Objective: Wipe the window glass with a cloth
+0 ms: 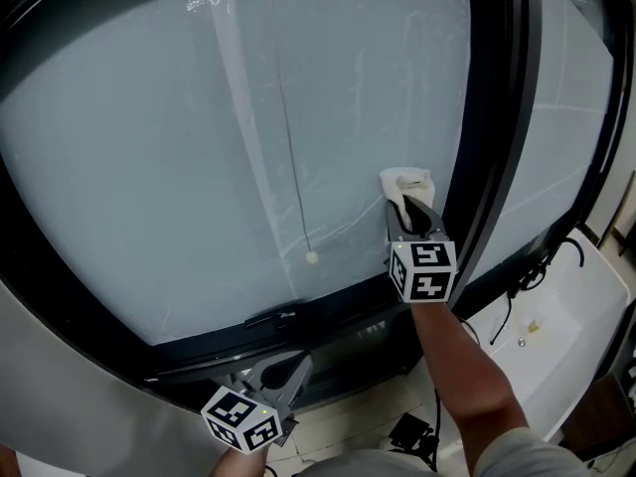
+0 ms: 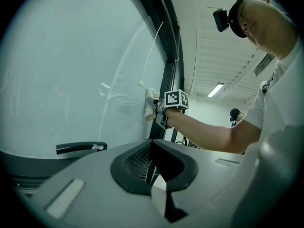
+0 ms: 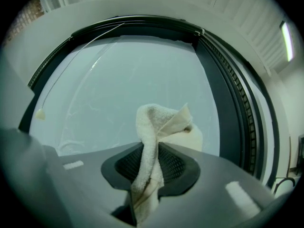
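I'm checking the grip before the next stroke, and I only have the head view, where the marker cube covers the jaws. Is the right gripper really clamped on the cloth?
Observer: Yes. The right gripper view shows the right gripper with its jaws shut on the cloth, which bunches up past the tips.
Operator: Is the cloth actually on the pane?
Observer: Seen side-on in the left gripper view, it presses against the window glass beside the dark frame.
Operator: And the left one?
Observer: The left gripper has its jaws together with nothing between them.
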A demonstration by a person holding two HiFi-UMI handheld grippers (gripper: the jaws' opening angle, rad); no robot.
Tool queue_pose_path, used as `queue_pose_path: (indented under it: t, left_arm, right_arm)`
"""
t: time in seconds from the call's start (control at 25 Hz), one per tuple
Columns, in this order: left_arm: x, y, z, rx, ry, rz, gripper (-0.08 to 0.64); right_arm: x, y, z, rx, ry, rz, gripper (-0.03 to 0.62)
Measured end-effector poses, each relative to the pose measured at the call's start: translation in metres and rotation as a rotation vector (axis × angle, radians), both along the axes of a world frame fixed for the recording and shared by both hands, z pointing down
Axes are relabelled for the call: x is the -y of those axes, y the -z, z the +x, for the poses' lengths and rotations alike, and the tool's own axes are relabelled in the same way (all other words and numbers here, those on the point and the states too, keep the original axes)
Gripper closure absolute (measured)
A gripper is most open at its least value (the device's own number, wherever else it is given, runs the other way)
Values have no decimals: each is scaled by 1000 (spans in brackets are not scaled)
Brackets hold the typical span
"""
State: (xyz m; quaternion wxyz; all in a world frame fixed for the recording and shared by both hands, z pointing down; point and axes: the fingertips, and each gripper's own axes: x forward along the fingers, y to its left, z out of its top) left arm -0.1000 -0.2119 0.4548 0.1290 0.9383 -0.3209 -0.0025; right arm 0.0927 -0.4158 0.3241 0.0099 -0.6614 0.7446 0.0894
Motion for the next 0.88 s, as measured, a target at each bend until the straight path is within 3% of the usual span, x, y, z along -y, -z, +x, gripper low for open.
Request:
queue_pose_path:
  t: [0.88]
  left_arm:
    - [-16,4,-51,-35,-3,7,543]
  right_arm:
    - [-15,-2,-70,-34,-3,-40,505]
